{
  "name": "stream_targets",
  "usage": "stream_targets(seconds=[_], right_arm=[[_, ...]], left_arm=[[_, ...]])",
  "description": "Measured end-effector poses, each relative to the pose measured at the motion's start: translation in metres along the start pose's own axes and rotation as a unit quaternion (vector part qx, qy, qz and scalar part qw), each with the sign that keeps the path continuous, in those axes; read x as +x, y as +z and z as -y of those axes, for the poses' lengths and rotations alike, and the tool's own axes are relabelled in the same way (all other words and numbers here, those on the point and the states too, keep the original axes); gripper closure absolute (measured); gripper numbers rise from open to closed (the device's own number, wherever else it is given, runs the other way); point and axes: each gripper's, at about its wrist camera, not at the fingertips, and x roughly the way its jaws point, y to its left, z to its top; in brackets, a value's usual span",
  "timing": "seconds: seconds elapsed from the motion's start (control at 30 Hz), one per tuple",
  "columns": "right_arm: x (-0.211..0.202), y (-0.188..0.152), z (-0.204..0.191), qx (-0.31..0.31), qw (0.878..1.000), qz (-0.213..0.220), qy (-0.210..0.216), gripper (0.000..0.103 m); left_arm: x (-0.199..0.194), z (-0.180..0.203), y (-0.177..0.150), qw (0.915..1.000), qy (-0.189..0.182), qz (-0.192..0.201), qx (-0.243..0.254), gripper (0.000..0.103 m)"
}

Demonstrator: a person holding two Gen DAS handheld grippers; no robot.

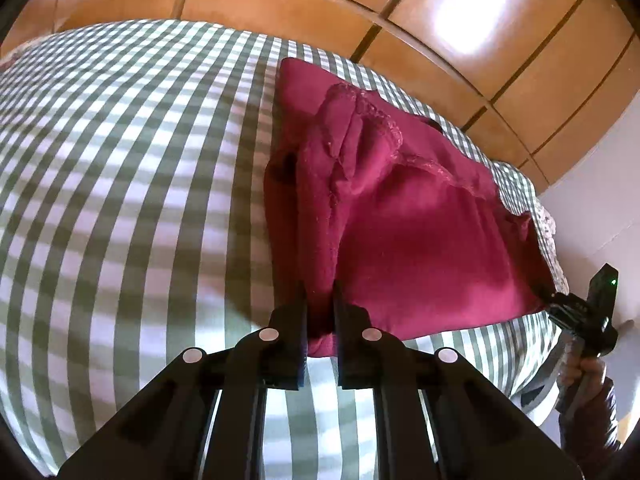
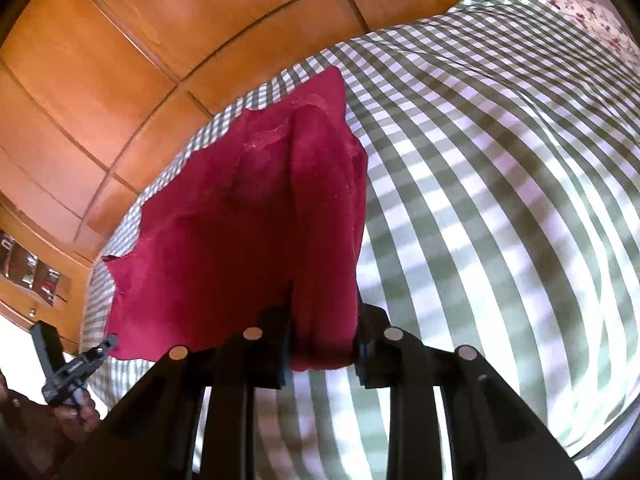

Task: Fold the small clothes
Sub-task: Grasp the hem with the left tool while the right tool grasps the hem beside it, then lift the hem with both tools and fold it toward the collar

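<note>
The dark red garment (image 1: 408,216) lies on the bed (image 1: 140,200), which is covered by a green-and-white checked sheet. It sits near the bed's far edge, beside the wooden wardrobe doors (image 1: 500,52). Lace trim runs across its upper part, and its middle is bunched in folds. The left hand-held gripper (image 1: 320,320) is clenched on the near left corner of the garment, with fabric pinched between its fingers. The right hand-held gripper (image 2: 324,340) grasps the near right corner, with a thick fold of cloth filling its jaws. Both near corners are raised off the sheet. A floral pillow (image 2: 592,20) lies at the bed's end, well apart from the garment.
</note>
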Motion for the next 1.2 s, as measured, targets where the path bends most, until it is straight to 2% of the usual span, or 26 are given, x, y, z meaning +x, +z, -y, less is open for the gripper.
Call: stream_targets(seconds=[0.3, 0.4, 0.43, 0.47, 0.5, 0.53, 0.57, 0.6, 0.77, 0.9, 0.93, 0.97, 1.0, 1.03, 1.07, 1.13, 1.2], right_arm=[[-0.036, -0.051, 0.018, -0.017, 0.999, -0.048, -0.015, 0.081], [-0.045, -0.062, 0.019, -0.023, 0.998, -0.057, -0.014, 0.081], [-0.046, -0.063, 0.018, -0.026, 0.998, -0.058, -0.014, 0.080], [-0.047, -0.062, 0.017, -0.031, 0.998, -0.055, -0.016, 0.076], [-0.047, -0.059, 0.015, -0.035, 0.998, -0.048, -0.021, 0.072], [-0.048, -0.056, 0.014, -0.035, 0.998, -0.042, -0.023, 0.062], [-0.049, -0.050, 0.013, -0.035, 0.999, -0.029, -0.026, 0.052], [-0.049, -0.045, 0.012, -0.036, 0.999, -0.021, -0.030, 0.049], [-0.042, -0.014, 0.001, -0.059, 0.997, 0.017, -0.055, 0.044], [-0.025, 0.005, -0.009, -0.081, 0.994, 0.029, -0.067, 0.044], [-0.021, 0.007, -0.010, -0.085, 0.994, 0.028, -0.069, 0.047], [-0.014, 0.009, -0.013, -0.091, 0.993, 0.021, -0.070, 0.055], [-0.009, 0.010, -0.015, -0.097, 0.993, 0.013, -0.070, 0.062], [-0.007, 0.009, -0.016, -0.104, 0.992, 0.007, -0.072, 0.077], [-0.006, 0.007, -0.018, -0.115, 0.990, 0.001, -0.080, 0.087], [-0.009, 0.005, -0.017, -0.115, 0.990, 0.003, -0.083, 0.099], [-0.025, 0.003, -0.014, -0.102, 0.991, 0.016, -0.080, 0.099]], left_arm=[[-0.039, 0.012, -0.067, 0.9985, -0.032, -0.044, 0.006, 0.095], [-0.044, 0.019, -0.074, 0.9984, -0.019, -0.048, 0.023, 0.093], [-0.045, 0.020, -0.072, 0.9984, -0.013, -0.048, 0.027, 0.093], [-0.045, 0.022, -0.069, 0.9985, -0.004, -0.045, 0.031, 0.087], [-0.046, 0.024, -0.062, 0.9986, 0.009, -0.035, 0.040, 0.076], [-0.047, 0.026, -0.057, 0.9985, 0.016, -0.026, 0.046, 0.069], [-0.047, 0.028, -0.050, 0.9983, 0.026, -0.015, 0.051, 0.054], [-0.046, 0.032, -0.041, 0.9977, 0.034, -0.002, 0.058, 0.049], [-0.023, 0.046, -0.013, 0.9952, 0.039, 0.009, 0.089, 0.049], [-0.002, 0.050, 0.005, 0.9956, 0.037, 0.006, 0.086, 0.051], [-0.002, 0.051, 0.005, 0.9960, 0.033, 0.006, 0.083, 0.057], [-0.001, 0.052, 0.007, 0.9961, 0.029, 0.007, 0.084, 0.073], [-0.003, 0.055, 0.008, 0.9957, 0.025, 0.010, 0.089, 0.080], [-0.006, 0.058, 0.008, 0.9952, 0.022, 0.017, 0.094, 0.091], [-0.009, 0.059, 0.006, 0.9948, 0.019, 0.023, 0.097, 0.094], [-0.018, 0.059, 0.004, 0.9944, 0.011, 0.034, 0.099, 0.096], [-0.029, 0.055, 0.001, 0.9946, 0.005, 0.043, 0.094, 0.096]])
